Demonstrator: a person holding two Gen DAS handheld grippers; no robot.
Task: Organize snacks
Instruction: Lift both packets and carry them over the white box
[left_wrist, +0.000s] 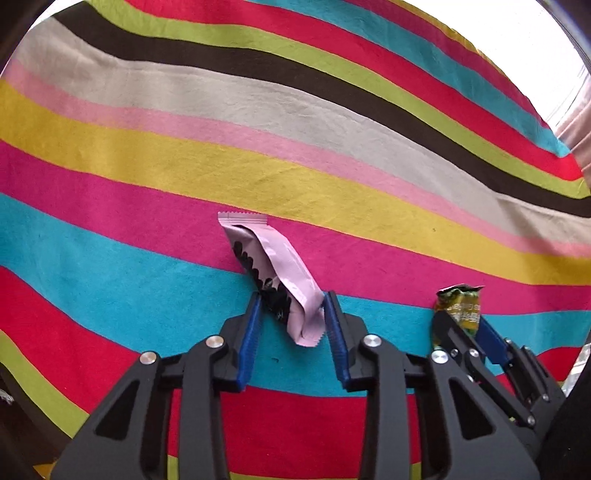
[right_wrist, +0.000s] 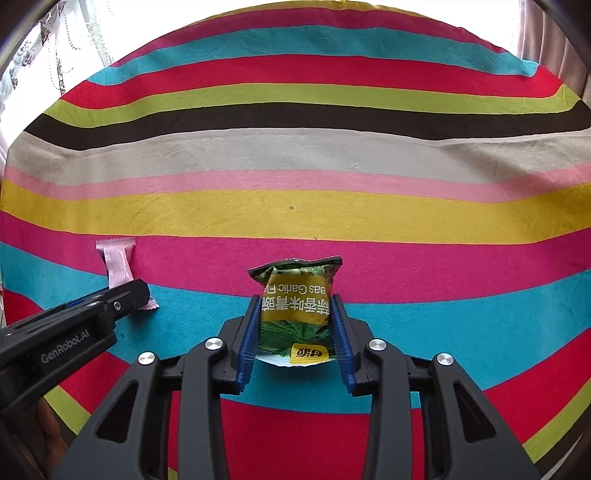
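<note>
Right wrist view, right tool (right_wrist: 295, 325) clamped on green packet (right_wrist: 295, 306) reading "Garlic", left tool (left_wrist: 293, 325) clamped on pink wrapper (left_wrist: 280, 273).

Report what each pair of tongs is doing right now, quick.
Left tongs: closed on the pink snack wrapper.
Right tongs: closed on the green garlic pea packet.

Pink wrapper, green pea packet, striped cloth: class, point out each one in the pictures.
Pink wrapper (left_wrist: 284, 266): left wrist view, on its plain pink face.
Green pea packet (right_wrist: 295, 299): right wrist view, on its yellow label.
Striped cloth (right_wrist: 295, 155): right wrist view, on the pale grey stripe.
</note>
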